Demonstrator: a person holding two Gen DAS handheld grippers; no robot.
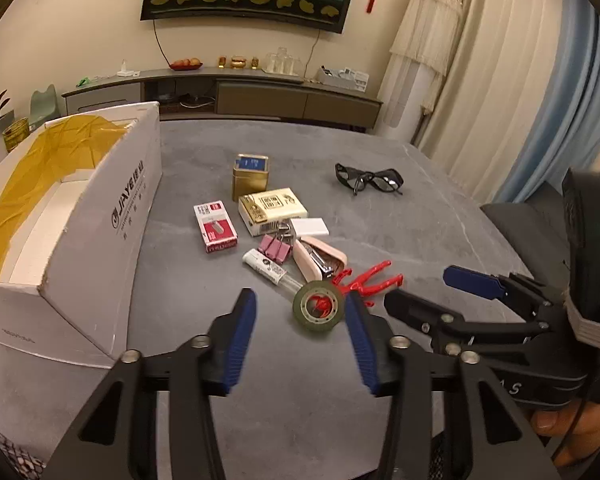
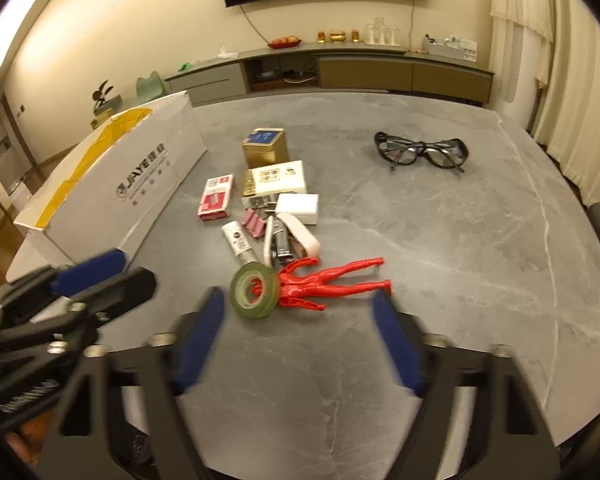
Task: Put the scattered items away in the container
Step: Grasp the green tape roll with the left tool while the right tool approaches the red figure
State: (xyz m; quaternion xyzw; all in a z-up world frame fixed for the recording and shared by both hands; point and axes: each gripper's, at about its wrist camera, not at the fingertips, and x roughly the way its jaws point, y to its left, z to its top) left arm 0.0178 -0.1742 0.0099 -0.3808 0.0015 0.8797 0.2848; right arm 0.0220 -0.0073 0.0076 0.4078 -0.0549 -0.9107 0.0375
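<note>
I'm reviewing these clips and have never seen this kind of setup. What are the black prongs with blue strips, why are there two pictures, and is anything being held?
No robot arm here: a person holds a two-finger gripper in each hand, each carrying a wide-angle camera that looks forward along its fingers. One picture comes from the left gripper, the other from the right gripper; each view also catches the other tool at its edge. The blue strips are the finger pads.

On the grey table lie a roll of tape leaning on a red toy figure, a pink stapler, pink binder clips, a staple box, a cream box, a gold tin, a white block, a small tube and dark glasses. The open white cardboard box stands on the left.

Both grippers are open and hold nothing.
</note>
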